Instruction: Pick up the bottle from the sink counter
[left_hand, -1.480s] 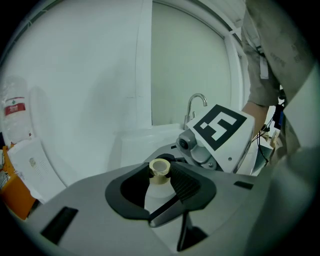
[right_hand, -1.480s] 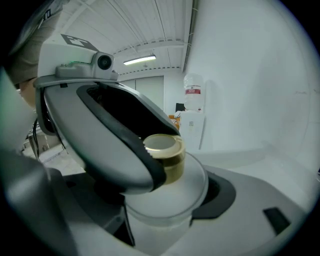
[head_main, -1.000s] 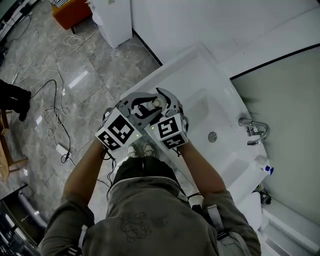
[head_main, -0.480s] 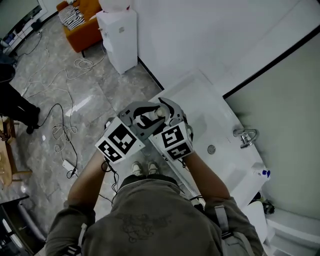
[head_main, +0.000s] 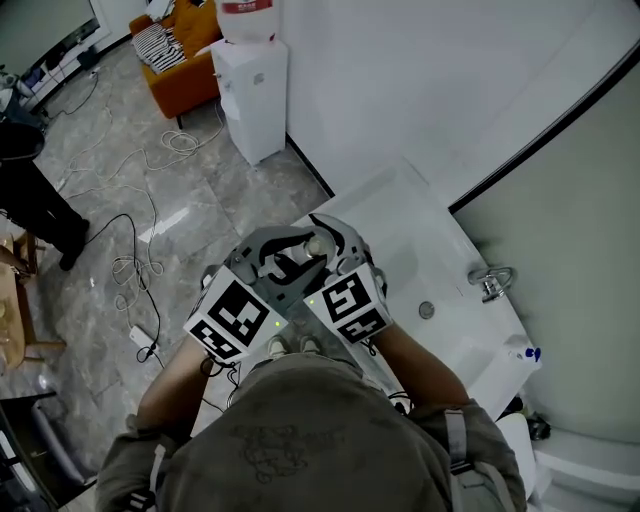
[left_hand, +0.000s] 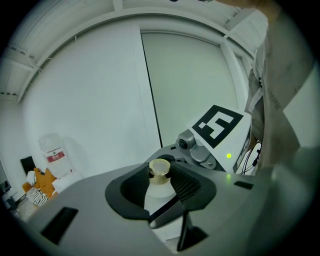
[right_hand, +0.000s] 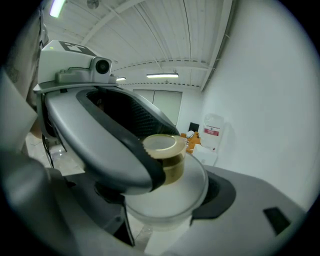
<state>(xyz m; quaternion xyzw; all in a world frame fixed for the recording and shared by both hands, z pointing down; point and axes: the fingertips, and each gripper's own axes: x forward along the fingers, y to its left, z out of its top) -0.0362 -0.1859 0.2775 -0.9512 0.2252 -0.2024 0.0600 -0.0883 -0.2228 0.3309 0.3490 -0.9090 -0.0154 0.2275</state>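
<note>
A grey marbled floor (head_main: 110, 190) strewn with cables (head_main: 125, 265) fills the left of the head view, and a white wall (head_main: 400, 80) fills the upper right. Against that wall stands a long white worktop (head_main: 395, 205) with a sink basin sunk into it. Farther off are a white water dispenser (head_main: 255, 95) and an orange sofa (head_main: 185, 55). The person (head_main: 300, 440) stands at the worktop's near end with both arms drawn in front of the chest. The left hand-held gripper (left_hand: 161, 186) is closed on the body of the bottle (left_hand: 154, 199), its dark pads on either side of it. The right hand-held gripper (right_hand: 172, 172) meets it from the opposite side and is also clamped on the bottle, one curved jaw pressing at the neck. The pale, translucent bottle is thus held upright in the air between the two, clear of the worktop. Its tan cap (left_hand: 160, 167) points up. On the worktop's far side are a chrome tap (head_main: 490, 282) and, in the basin, a small drain (head_main: 427, 311).
</note>
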